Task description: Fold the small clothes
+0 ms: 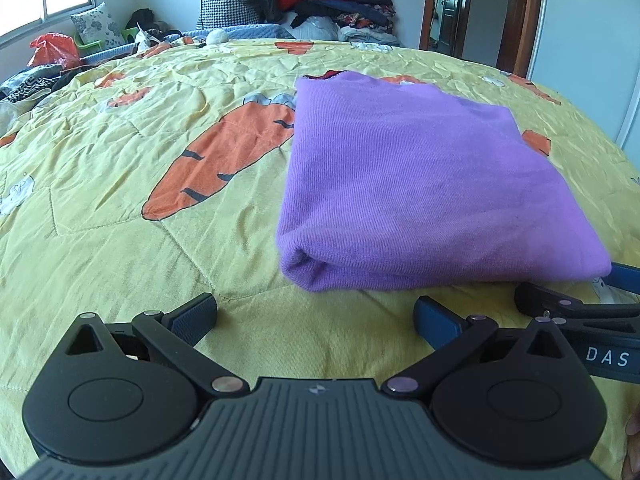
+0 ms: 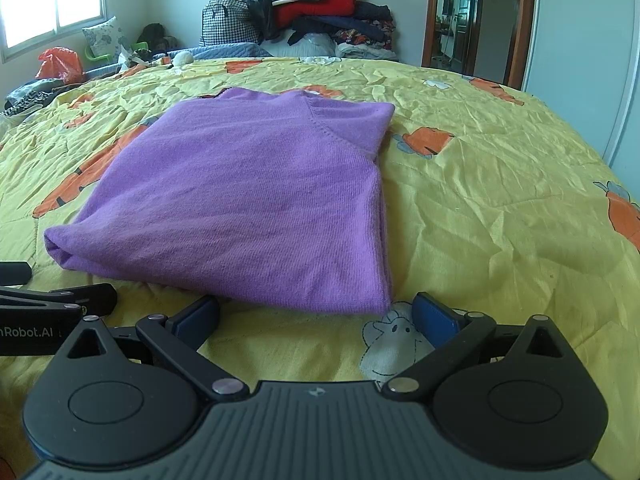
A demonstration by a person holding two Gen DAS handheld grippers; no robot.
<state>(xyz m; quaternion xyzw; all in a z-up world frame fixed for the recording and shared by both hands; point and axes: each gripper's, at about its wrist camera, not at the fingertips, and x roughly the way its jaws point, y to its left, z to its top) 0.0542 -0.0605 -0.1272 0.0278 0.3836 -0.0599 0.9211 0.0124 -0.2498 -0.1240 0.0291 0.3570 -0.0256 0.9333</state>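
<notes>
- Bedroom clutter fills the far side: a heap of dark and red clothes (image 2: 316, 12) is piled against the wall beyond a bed, with a window on the left and a wood-framed doorway on the right
- Covering the bed is a wrinkled yellow quilted bedspread printed with orange carrots (image 1: 120, 152), and it carries the work
- On the bedspread lies the purple knitted sweater (image 2: 248, 200), folded into a flat, roughly rectangular packet; its rolled fold edge faces both cameras and a dark neckline trim shows at the far end
- The left gripper (image 1: 316, 314) hovers low just in front of the near-left corner of the sweater, its blue-padded fingers spread wide with nothing between them
- The right gripper (image 2: 316, 314) sits near the near-right corner, likewise wide open and empty; the sweater's front edge reaches almost to the gap between its fingers, though I cannot tell if it touches
- Each gripper's black linkage shows at the edge of the other's view, so the two sit side by side
- Judging by the tidy packet, the folding looks nearly done; what remains is either one more fold in half or setting it aside
- A further fold would call for both grippers to slide under the near edge, pinch all layers together and carry them evenly to the far edge, since the thick knit could slip or unroll
</notes>
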